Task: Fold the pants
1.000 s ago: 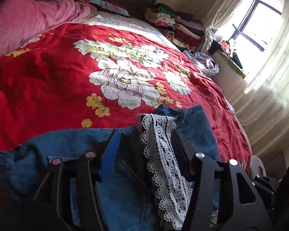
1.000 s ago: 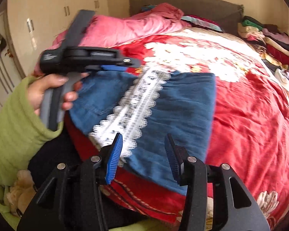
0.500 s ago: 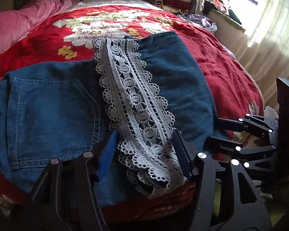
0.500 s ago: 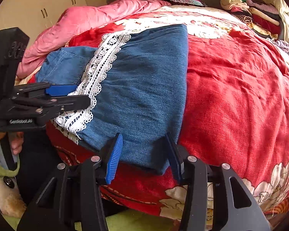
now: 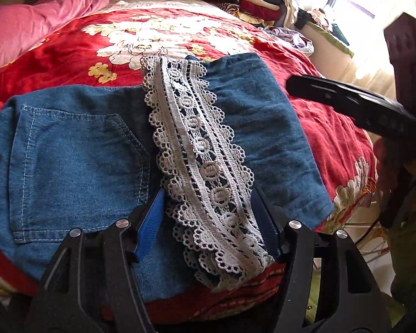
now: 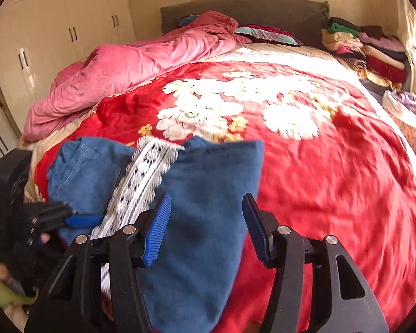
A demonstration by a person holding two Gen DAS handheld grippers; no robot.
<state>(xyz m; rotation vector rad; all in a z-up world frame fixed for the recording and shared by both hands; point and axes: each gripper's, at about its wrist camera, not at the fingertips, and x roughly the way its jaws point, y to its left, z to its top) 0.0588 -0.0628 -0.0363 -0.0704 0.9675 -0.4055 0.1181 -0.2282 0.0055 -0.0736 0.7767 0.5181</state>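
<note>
Here, your left gripper (image 5: pixel 208 216) sits low at the near edge of the bed, its jaws opening, with the white lace trim (image 5: pixel 199 161) of the denim pants (image 5: pixel 77 161) lying between the blue pads (image 5: pixel 149 227); you cannot tell whether the pads touch it. The pants lie folded on the red floral blanket (image 5: pixel 69 52), back pocket to the left of the lace, a plain denim panel to its right. Further right, your right gripper (image 6: pixel 205 222) hangs over that plain denim panel, jaws opening too, the cloth under them and not pinched. A pink quilt (image 6: pixel 119 75) is bunched along the bed's left side.
</note>
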